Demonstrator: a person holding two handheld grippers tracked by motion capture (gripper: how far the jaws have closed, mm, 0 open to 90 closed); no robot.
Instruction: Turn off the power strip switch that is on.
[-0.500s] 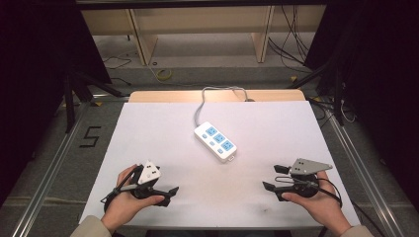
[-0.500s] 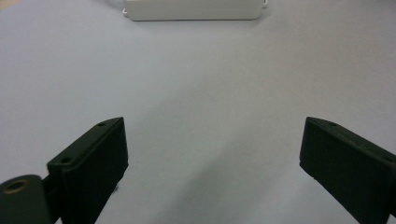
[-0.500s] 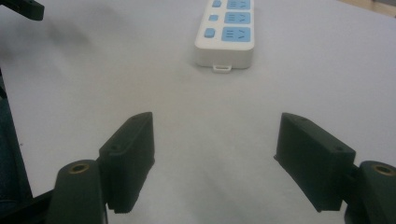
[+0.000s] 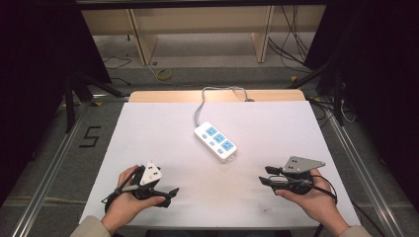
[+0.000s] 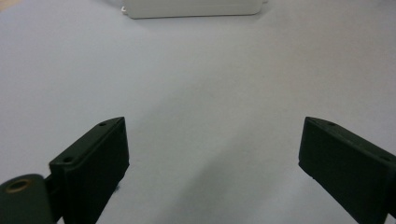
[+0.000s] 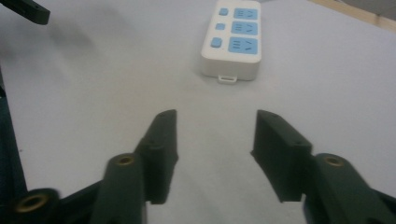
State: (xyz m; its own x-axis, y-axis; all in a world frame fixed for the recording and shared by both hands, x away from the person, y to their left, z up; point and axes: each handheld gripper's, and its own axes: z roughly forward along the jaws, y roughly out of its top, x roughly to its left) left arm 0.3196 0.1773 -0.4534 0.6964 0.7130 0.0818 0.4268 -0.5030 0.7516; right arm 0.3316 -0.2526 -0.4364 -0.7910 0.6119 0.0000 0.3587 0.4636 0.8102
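White table sheet (image 4: 163, 133) holding untouched white three-socket power strip (image 4: 215, 141) at 12 o'clock; left gripper (image 4: 165, 191) and right gripper (image 4: 264, 176) both gaping, grasping nothing; nothing looking started.

A power strip (image 4: 215, 141) lay mid-table (image 4: 148, 128), its cord (image 4: 207, 96) running to the far edge. The left gripper (image 4: 170, 192) and right gripper (image 4: 263, 177) sat near the front corners.

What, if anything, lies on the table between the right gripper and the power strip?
Nothing visible. In the right gripper view, bare white table runs from the open right gripper up to the power strip. The high view agrees: the right gripper faces the power strip across bare surface.
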